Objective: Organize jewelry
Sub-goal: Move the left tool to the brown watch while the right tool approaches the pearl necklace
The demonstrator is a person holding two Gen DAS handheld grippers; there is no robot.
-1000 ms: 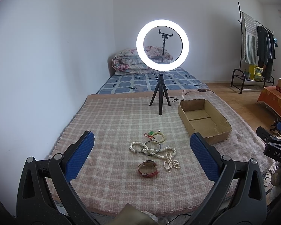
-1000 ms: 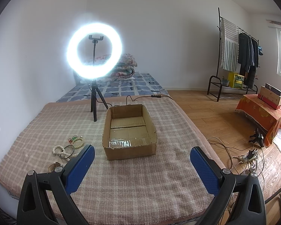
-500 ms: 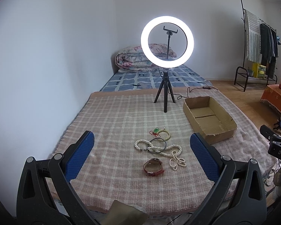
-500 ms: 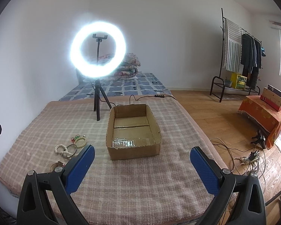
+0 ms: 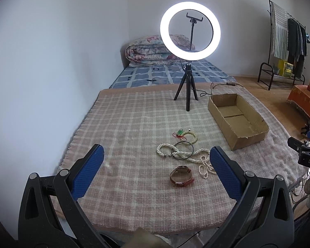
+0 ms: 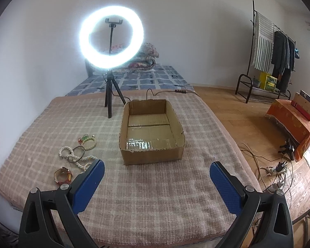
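Jewelry lies on the checked blanket [image 5: 134,128]: a red-strap watch [image 5: 181,178], a white pearl necklace [image 5: 196,159], a dark bangle [image 5: 183,148] and a green bead bracelet [image 5: 188,134]. An empty cardboard box [image 5: 237,119] stands to their right. My left gripper [image 5: 155,171] is open and empty, hovering above the blanket's near edge before the jewelry. My right gripper [image 6: 157,184] is open and empty, in front of the box [image 6: 153,132]; the watch [image 6: 63,174] and necklace [image 6: 76,157] lie to its left.
A lit ring light on a tripod [image 5: 189,62] stands at the blanket's far side with a cable [image 6: 165,92] behind the box. A bed with folded quilt [image 5: 155,51] is beyond. Clothes rack [image 6: 266,47] and floor cables [image 6: 274,169] are right.
Both grippers have moved slightly forward and closer to the blanket; the jewelry and box appear a little nearer. Both stay open and empty.
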